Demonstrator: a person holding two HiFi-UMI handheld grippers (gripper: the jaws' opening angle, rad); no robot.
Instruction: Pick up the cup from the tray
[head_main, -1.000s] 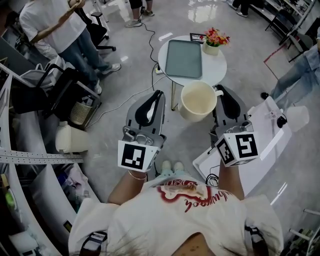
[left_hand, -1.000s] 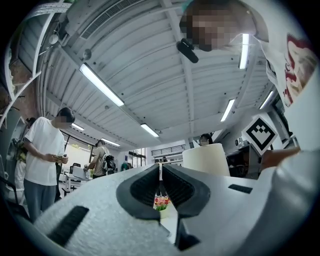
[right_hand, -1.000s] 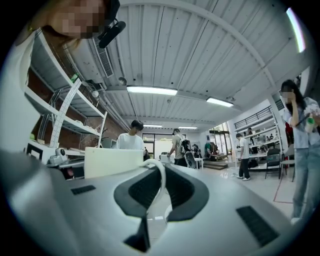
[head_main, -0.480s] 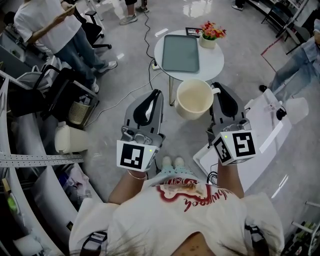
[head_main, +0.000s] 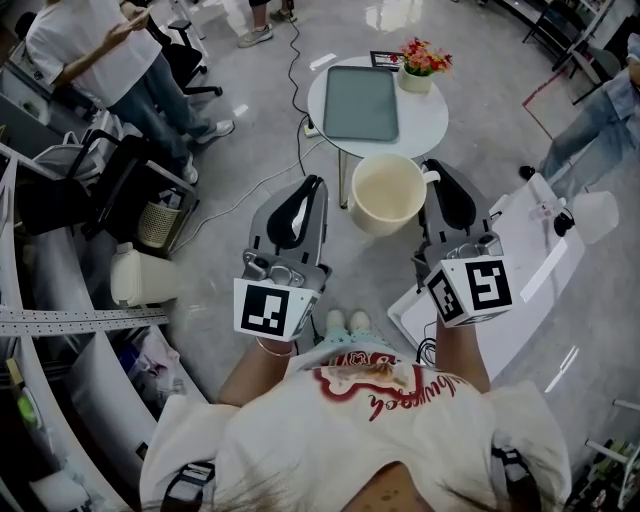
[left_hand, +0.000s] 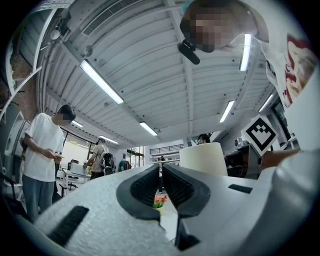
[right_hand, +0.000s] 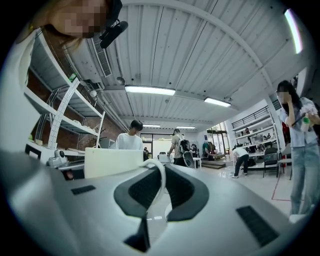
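Observation:
A cream cup (head_main: 390, 195) hangs in the air in front of me, its mouth up and nothing visible inside. My right gripper (head_main: 437, 174) is shut on the cup's handle (right_hand: 159, 176), which shows as a white loop pinched between the pads; the cup body (right_hand: 112, 161) sits to the jaws' left. My left gripper (head_main: 316, 186) is held beside the cup, apart from it, shut with nothing between its pads. In the left gripper view, the cup (left_hand: 202, 158) rises just right of the left gripper (left_hand: 161, 168). The grey-green tray (head_main: 361, 103) lies bare on the round white table (head_main: 428, 122) beyond.
A pot of flowers (head_main: 422, 66) stands at the table's far right edge beside the tray. A white board (head_main: 520, 270) lies on the floor to my right. Shelving (head_main: 60, 330) and a black chair (head_main: 100, 190) are at my left. People stand around the room's edges.
The cup stays in my right gripper and both grippers hold their places. The table and tray sit a little higher in the head view than a second ago.

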